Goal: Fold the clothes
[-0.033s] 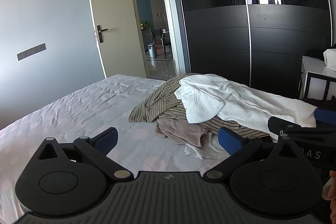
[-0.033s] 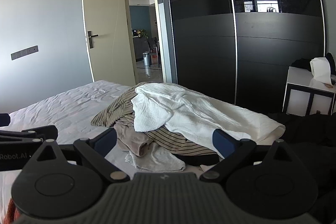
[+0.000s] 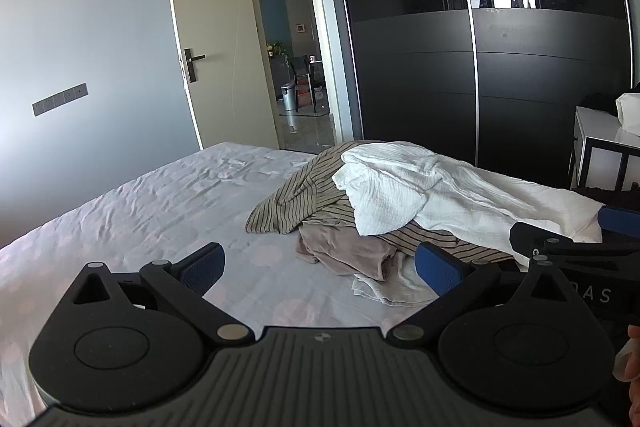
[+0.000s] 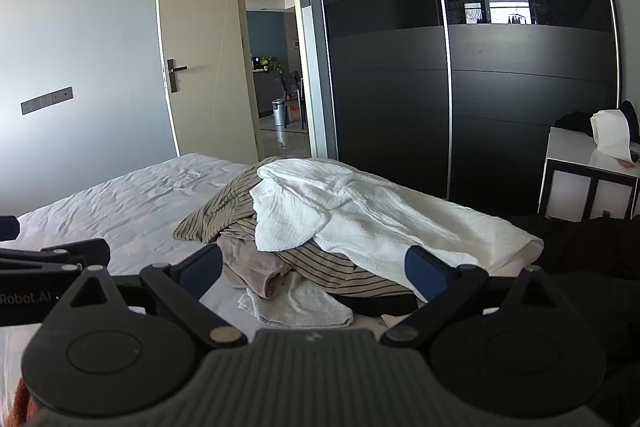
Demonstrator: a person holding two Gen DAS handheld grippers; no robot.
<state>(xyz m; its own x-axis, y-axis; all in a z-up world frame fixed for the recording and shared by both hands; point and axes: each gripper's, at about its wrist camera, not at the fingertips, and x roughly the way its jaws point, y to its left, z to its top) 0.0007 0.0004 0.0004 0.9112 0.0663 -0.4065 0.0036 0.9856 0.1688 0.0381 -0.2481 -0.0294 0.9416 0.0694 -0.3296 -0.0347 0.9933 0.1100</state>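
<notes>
We see the clothes heaped at the centre of both frames on the bed (image 3: 152,203): a white garment (image 3: 420,187) lies on top, over a striped garment (image 3: 296,195), with a beige piece (image 3: 344,251) and a pale grey cloth (image 3: 396,287) at the near edge. Our left gripper (image 3: 320,265) fills the bottom of its frame, fingers spread wide and empty; our right gripper (image 4: 314,267) is likewise spread and holds nothing. A black wardrobe (image 3: 500,67) stands upper right, an open door (image 3: 216,47) upper left.
</notes>
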